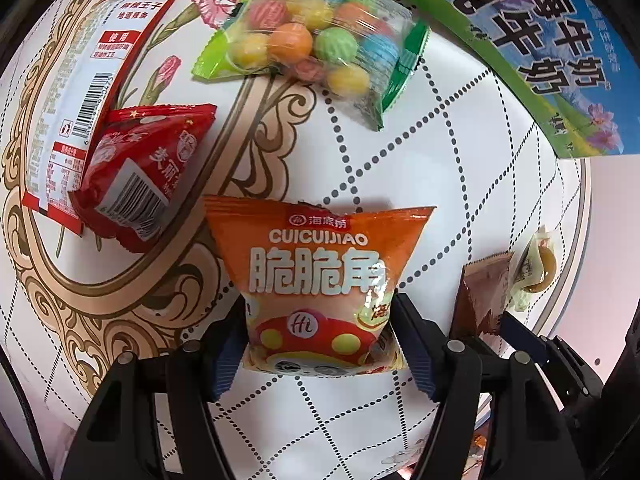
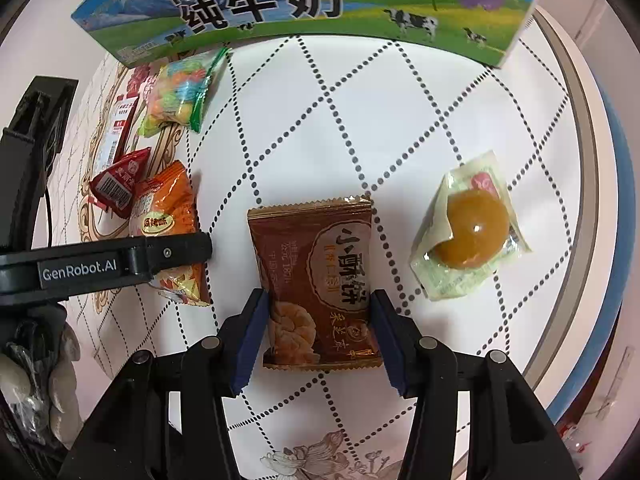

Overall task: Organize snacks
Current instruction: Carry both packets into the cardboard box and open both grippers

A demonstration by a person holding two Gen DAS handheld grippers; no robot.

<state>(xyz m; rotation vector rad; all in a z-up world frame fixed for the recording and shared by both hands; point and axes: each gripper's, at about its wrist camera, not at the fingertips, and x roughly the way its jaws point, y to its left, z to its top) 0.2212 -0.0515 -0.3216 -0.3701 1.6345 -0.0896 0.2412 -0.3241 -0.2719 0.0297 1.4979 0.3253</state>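
- The milk carton [image 2: 304, 4], blue and green with cows and purple flowers printed on it, lies at the far edge of the round patterned table [image 2: 360, 120], the biggest thing there.
- The left gripper [image 1: 320, 332] points down at the table with its blue-padded jaws part-way open around the lower half of an orange snack bag [image 1: 316, 276]; both pads sit against the bag's sides, so it looks grasped, though I cannot tell how firmly they press.
- The right gripper [image 2: 318, 336] also points down, jaws narrower, its blue pads touching both side edges of a brown pastry packet [image 2: 316, 276] that lies flat on the table; it grips the packet's lower half.
- The orange bag is puffy, with white lettering and a red, yellow-dotted mushroom shape near its bottom; it rests on the table left of the brown packet.
- A long white-and-red packet [image 1: 84, 92] lies at the far left, a small red pouch [image 1: 140, 172] resting on its near end.
- A clear bag of coloured candy balls [image 1: 312, 48] with green ends lies near the carton.
- A clear-wrapped brown round sweet [image 2: 472, 236] lies right of the brown packet, apart from it.
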